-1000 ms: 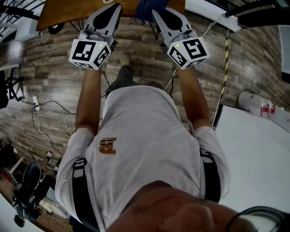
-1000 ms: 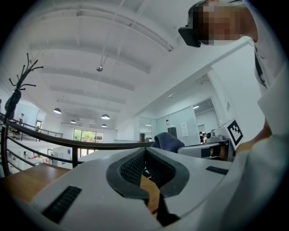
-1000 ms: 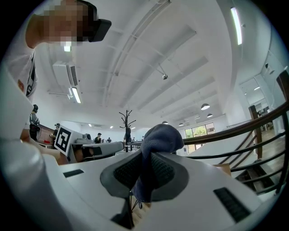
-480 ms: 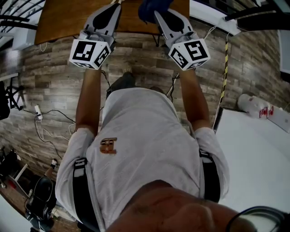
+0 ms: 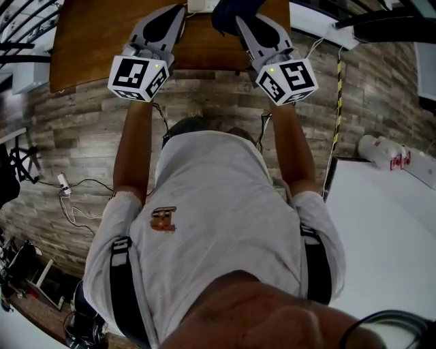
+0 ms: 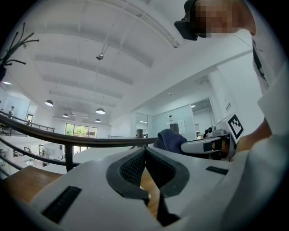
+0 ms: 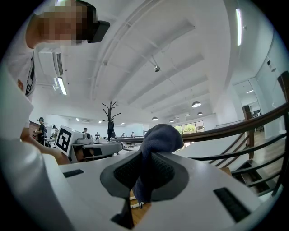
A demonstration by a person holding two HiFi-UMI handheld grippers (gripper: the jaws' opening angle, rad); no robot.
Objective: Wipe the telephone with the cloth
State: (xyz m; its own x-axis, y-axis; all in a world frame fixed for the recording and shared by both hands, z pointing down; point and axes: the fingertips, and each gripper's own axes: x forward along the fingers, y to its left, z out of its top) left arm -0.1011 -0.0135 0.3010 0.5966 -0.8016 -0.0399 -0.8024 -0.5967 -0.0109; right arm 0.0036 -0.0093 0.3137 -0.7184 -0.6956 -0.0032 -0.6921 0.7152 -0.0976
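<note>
In the head view both grippers reach forward over the near edge of a wooden table [image 5: 95,34]. My right gripper [image 5: 240,20] is shut on a dark blue cloth [image 5: 228,12], which bunches up above its pads [image 7: 156,140]. Beside it my left gripper [image 5: 177,9] is shut with nothing between its pads [image 6: 135,164]. A sliver of a white object [image 5: 202,5] lies on the table at the frame's top edge, between the two grippers. A bit of white coiled cord [image 7: 134,204] shows below the right jaws. The telephone itself is not clearly seen.
Wood-plank floor [image 5: 82,136] lies under the person, with loose cables [image 5: 68,187] at the left. A white table [image 5: 388,232] stands at the right, with a white roll [image 5: 381,151] and a yellow-black striped strip [image 5: 338,95] near it.
More of the wooden table has come into view at the top, and both grippers now reach over its edge. The cloth stays held in the right gripper.
</note>
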